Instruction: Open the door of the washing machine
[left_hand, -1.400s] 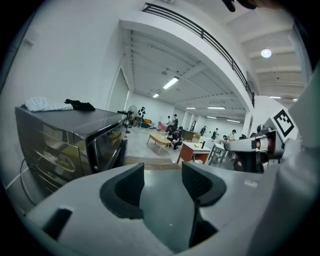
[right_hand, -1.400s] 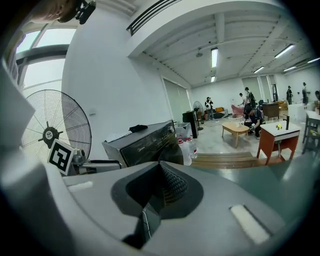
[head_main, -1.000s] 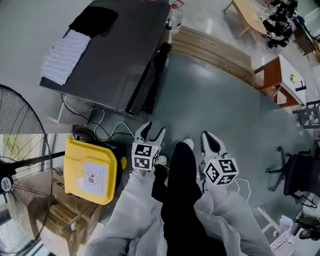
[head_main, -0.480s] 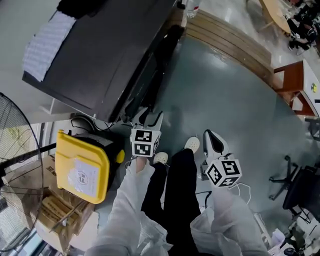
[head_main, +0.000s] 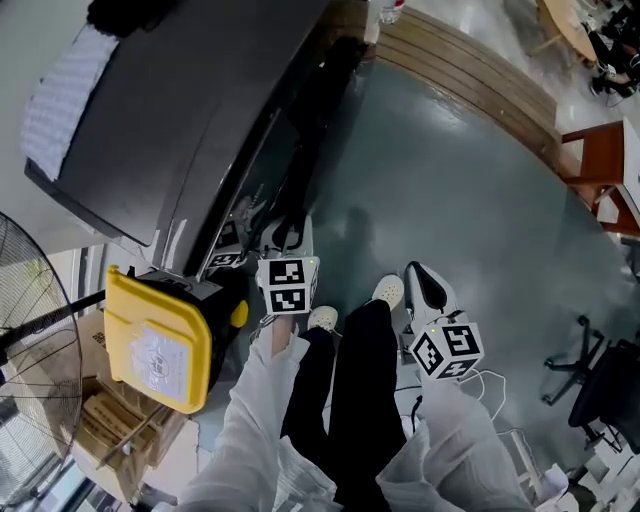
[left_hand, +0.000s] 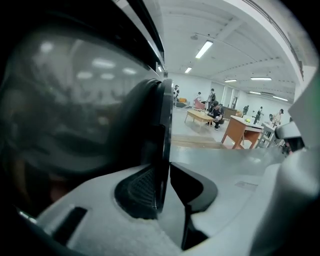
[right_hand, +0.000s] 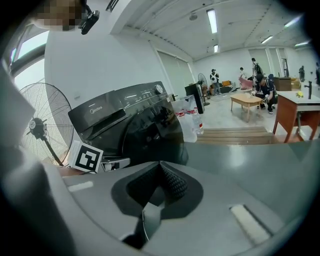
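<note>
Room: open hall with a grey floor (head_main: 450, 190); people sit far off.
Washing machine: dark front-loader (head_main: 170, 110), beside a yellow bin (head_main: 160, 340) and a standing fan (head_main: 35, 300).
Door: round, tinted door (left_hand: 80, 120), apparently not yet swung out.
Left gripper: the left gripper (head_main: 288, 234) has dropped to the door's edge, and its jaws have just been closing; they now pinch the rim.
Right gripper: the right gripper (right_hand: 161, 172) is pressed together, empty, well apart from the machine.
Meaning: the grasp looks made; the pull comes next.

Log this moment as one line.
left gripper: fingers just closed onto door edge | right gripper: shut, empty | door: not yet swung open
</note>
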